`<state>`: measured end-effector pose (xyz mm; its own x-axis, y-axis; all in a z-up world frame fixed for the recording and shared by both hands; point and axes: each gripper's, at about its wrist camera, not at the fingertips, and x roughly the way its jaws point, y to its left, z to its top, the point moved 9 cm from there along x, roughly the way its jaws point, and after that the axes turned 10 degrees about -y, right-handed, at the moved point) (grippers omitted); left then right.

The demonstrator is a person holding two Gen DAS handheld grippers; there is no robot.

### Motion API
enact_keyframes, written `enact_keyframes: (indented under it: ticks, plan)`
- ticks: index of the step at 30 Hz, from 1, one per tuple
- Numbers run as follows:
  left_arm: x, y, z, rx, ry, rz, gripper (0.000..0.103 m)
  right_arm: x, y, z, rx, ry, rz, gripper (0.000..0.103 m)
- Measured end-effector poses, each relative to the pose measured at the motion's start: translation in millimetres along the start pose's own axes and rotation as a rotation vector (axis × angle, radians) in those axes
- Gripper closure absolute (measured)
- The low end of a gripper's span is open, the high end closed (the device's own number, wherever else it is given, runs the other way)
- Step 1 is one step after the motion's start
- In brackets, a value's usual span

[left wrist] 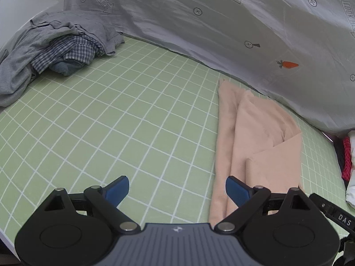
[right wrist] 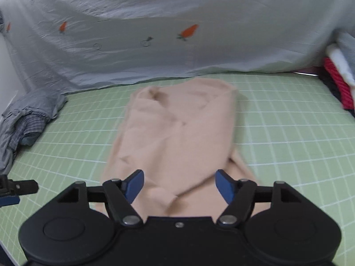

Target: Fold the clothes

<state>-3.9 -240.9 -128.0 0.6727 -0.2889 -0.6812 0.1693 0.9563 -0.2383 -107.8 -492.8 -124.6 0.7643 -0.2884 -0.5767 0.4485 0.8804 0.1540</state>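
A peach garment lies folded into a long strip on the green grid mat. My right gripper hovers open over its near end, a blue-padded finger on either side of the cloth, nothing pinched. In the left wrist view the same peach garment lies to the right. My left gripper is open over the bare mat, its right fingertip at the garment's left edge. The left gripper's tip also shows at the left edge of the right wrist view.
A pile of grey and checked clothes sits at the mat's far left, also seen as a grey heap. A pale sheet with carrot prints hangs behind. Red and white fabrics are stacked at the right edge.
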Motion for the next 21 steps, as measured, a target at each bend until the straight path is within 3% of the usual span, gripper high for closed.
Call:
enact_keyframes:
  ticks: [6, 11, 14, 18, 21]
  plan:
    - [28, -58, 2, 0.103, 0.014, -0.094, 0.012, -8, -107, -22, 0.214, 0.037, -0.198, 0.031]
    - [52, -88, -9, 0.173, 0.074, -0.142, 0.036, -3, -169, -23, 0.337, 0.008, -0.297, 0.031]
    - [67, -104, -17, 0.214, 0.116, -0.166, 0.048, 10, -190, -20, 0.364, 0.014, -0.327, 0.031]
    - [86, -125, -28, 0.268, 0.171, -0.198, 0.053, 22, -198, -24, 0.393, 0.052, -0.335, 0.031]
    - [91, -132, -33, 0.303, 0.184, -0.205, 0.073, 28, -193, -33, 0.385, 0.084, -0.322, 0.031]
